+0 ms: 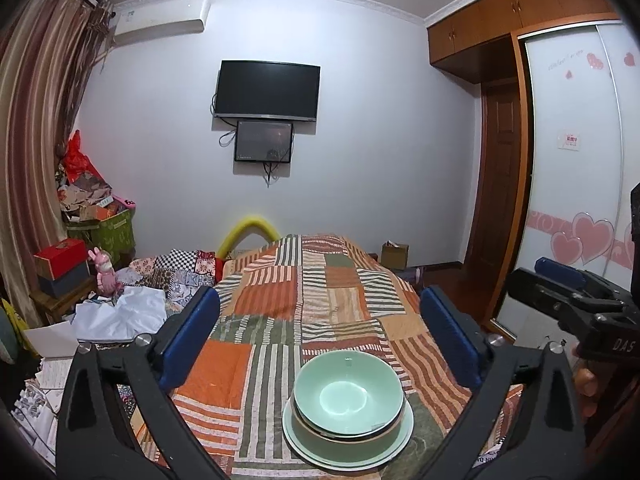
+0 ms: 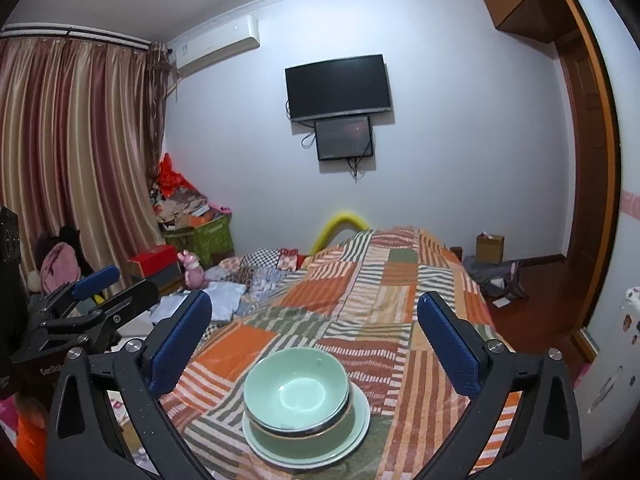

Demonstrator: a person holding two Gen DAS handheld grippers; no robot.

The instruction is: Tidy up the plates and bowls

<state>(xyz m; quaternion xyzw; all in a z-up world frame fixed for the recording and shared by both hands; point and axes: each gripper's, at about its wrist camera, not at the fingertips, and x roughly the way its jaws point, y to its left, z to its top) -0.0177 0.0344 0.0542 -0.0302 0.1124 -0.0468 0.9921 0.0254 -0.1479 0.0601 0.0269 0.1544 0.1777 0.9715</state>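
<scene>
Both grippers' jaws wide open, empty; bowl stack [image 1: 347, 400] on plate [image 1: 304, 446] below, w/o contact.

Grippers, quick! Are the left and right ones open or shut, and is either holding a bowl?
Left gripper: jaws open, holding nothing.
Right gripper: jaws open, holding nothing.
The green bowls sit stacked on the plate, untouched.

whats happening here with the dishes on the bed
A person holds two sets of tongs over a bed with a striped patchwork quilt. A stack of pale green ceramic bowls sits nested on a pale green plate on the quilt. The left tongs and the right tongs are both wide open and empty, above the stack without touching it.
</scene>
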